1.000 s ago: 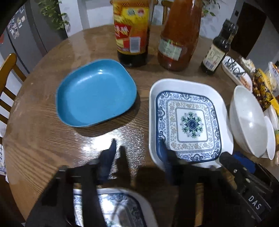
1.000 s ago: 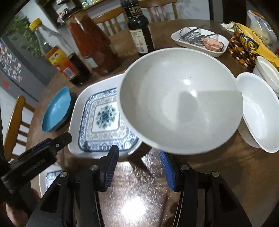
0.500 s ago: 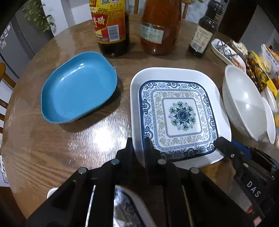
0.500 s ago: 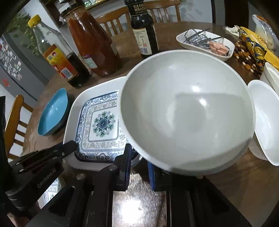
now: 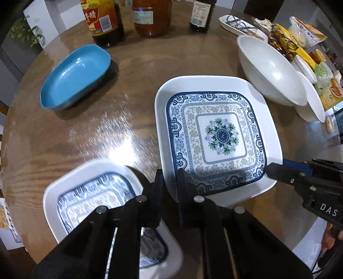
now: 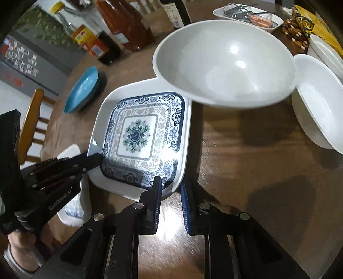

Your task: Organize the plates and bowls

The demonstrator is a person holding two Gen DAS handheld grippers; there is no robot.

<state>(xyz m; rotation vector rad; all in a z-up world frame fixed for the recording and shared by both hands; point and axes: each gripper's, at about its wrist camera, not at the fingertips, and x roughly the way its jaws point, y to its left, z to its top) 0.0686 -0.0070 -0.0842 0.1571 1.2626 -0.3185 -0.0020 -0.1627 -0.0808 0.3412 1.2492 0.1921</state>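
A large square white plate with a blue pattern (image 5: 216,137) is lifted above the wooden table. My left gripper (image 5: 169,182) is shut on its near-left rim. My right gripper (image 6: 170,188) is shut on the plate's (image 6: 141,137) near-right corner, and it also shows in the left wrist view (image 5: 278,169). A smaller patterned square plate (image 5: 90,193) lies on the table below my left gripper. A blue dish (image 5: 75,77) sits at the far left. A large white bowl (image 6: 223,62) stands just beyond the held plate, with a second white bowl (image 6: 317,107) to its right.
Sauce and vinegar bottles (image 5: 150,17) stand at the table's far edge. A white tray with utensils (image 6: 248,15) and snack packets (image 5: 300,43) crowd the far right. A wooden chair (image 6: 32,124) stands at the left of the table.
Both grippers closed on the large patterned plate's near rim and raised it. The smaller patterned plate now shows on the table beneath my left gripper.
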